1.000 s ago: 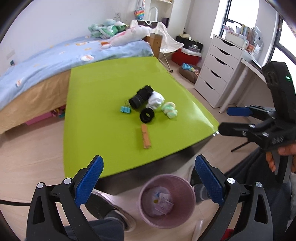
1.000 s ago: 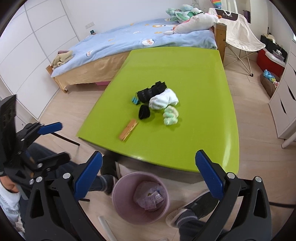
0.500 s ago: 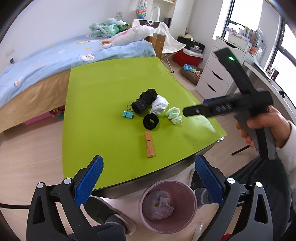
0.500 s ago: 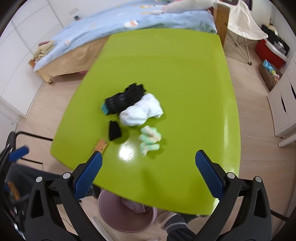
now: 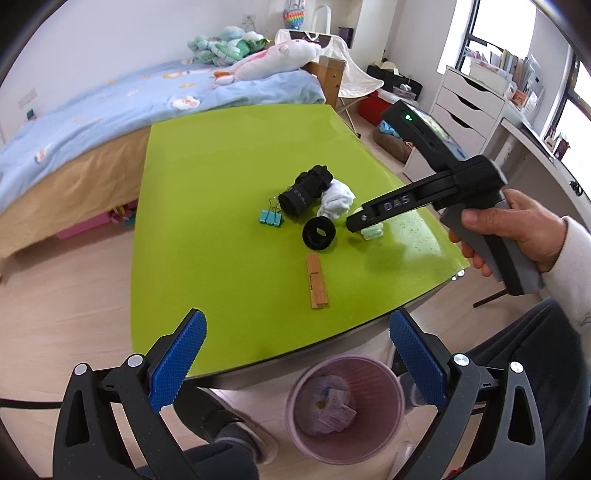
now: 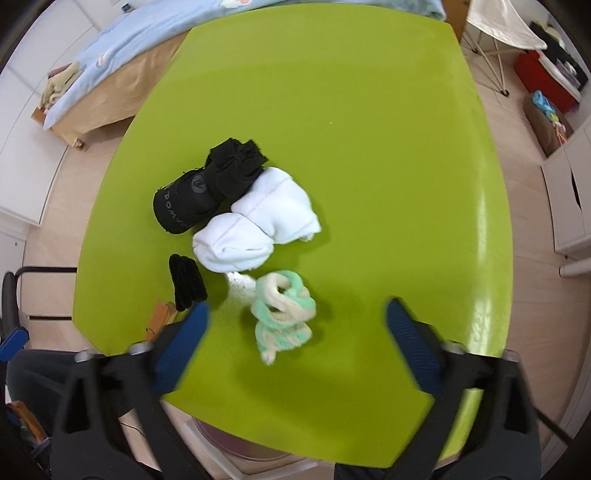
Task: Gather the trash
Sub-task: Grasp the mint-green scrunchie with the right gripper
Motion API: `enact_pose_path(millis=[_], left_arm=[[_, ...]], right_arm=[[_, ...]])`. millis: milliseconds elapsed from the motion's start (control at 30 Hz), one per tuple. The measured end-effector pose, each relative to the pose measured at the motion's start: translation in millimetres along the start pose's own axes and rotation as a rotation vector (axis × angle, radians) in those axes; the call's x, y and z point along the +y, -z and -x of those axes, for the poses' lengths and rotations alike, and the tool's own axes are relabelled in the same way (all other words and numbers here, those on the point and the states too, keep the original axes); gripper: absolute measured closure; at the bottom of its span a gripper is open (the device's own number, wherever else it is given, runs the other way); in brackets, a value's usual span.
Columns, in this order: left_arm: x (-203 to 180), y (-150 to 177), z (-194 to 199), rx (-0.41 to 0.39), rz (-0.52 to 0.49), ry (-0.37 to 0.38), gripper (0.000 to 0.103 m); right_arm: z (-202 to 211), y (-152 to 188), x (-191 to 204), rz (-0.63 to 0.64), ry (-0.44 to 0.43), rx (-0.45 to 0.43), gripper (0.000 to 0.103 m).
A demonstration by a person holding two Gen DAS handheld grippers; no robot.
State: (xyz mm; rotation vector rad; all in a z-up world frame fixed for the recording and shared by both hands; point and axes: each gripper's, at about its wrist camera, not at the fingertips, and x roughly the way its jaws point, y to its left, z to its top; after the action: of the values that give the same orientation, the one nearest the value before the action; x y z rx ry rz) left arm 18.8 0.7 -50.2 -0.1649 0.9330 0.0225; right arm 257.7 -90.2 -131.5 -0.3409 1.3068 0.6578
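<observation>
Left tongs (image 5: 295, 363): black frame, blue cross-hatched pads, silver screws. Right tongs (image 6: 295, 328): identical (handle grey, green indicator lit, "DAS" embossed). Operator wears white sleeve (image 5: 570, 258).

My lime-green glossy table (image 6: 369, 129) carries a black rolled sock bundle (image 6: 207, 188), white folded cloth (image 6: 258, 225), mint fuzzy scrunchies (image 6: 282, 310), a black ring (image 5: 318, 233), teal binder clips (image 5: 270, 217) and a wooden clothespin (image 5: 317, 282).

Bedroom, pale wood floor (image 5: 66, 280). Lime-green table (image 5: 221, 177) centre. Bed (image 5: 110, 99), blue cover, at 11 o'clock; plush toys (image 5: 258, 55) at 12. White drawers (image 5: 465, 107), bright window (image 5: 495, 22) at 2. White wall (image 5: 110, 40) behind.
</observation>
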Motion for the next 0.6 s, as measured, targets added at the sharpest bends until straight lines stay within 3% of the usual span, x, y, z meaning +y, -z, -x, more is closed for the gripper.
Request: enact_pose_path(millis=[33,167,233,300,600], left_arm=[[0.4,0.2,0.3,0.001,-0.001,0.000,0.008],[2.6,0.9,-1.1,0.009,0.017,0.022,0.008],[2.1,1.4,-2.1,0.012,0.021,0.029,0.008],[1.7,1.4,-4.2,0.024,0.031,0.034,0.008],[3.0,-4.2,-15.2,0.056,0.065,0.080,0.008]], right_arm=[[-1.8,-0.8,2.0,0.005,0.004,0.007,0.036],[-4.3,-4.6,7.9,0.028,0.017,0.005,0.048],[-3.8,-5.0,8.4,0.035,0.027,0.004,0.066],[-3.4,-5.2,8.6,0.039,0.023,0.006,0.073],[5.7,1.9,10.0,0.049,0.009,-0.013,0.077]])
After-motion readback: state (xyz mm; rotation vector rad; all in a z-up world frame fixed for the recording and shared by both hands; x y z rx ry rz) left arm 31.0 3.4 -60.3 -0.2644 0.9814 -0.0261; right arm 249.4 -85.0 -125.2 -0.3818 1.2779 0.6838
